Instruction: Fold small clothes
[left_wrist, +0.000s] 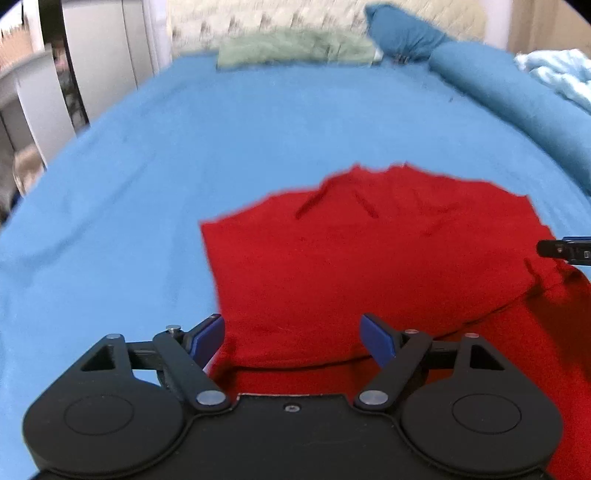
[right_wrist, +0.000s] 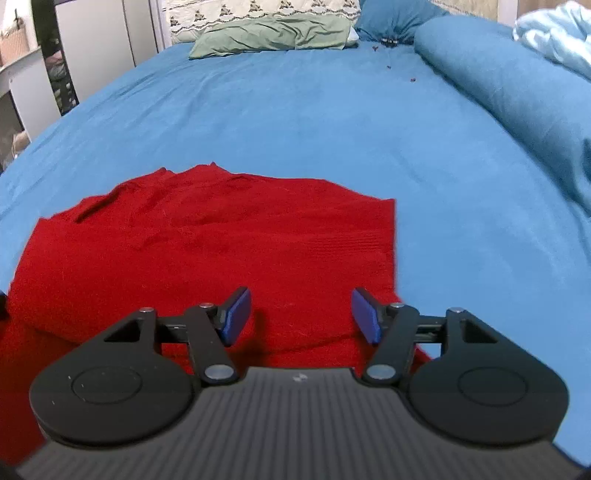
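A red knitted garment (left_wrist: 369, 258) lies flat on the blue bed sheet (left_wrist: 184, 147), with a folded layer on top whose near edge runs across in front of me. My left gripper (left_wrist: 293, 338) is open and empty, just above the garment's near left edge. My right gripper (right_wrist: 301, 314) is open and empty over the garment's (right_wrist: 207, 251) near right part. The right gripper's tip shows in the left wrist view (left_wrist: 565, 251) at the garment's right side.
A green pillow (right_wrist: 273, 35) lies at the far end of the bed. A rolled blue blanket (right_wrist: 517, 96) runs along the right side, with a pale blue cloth (right_wrist: 554, 33) behind it. White cabinets (right_wrist: 96, 44) stand to the left of the bed.
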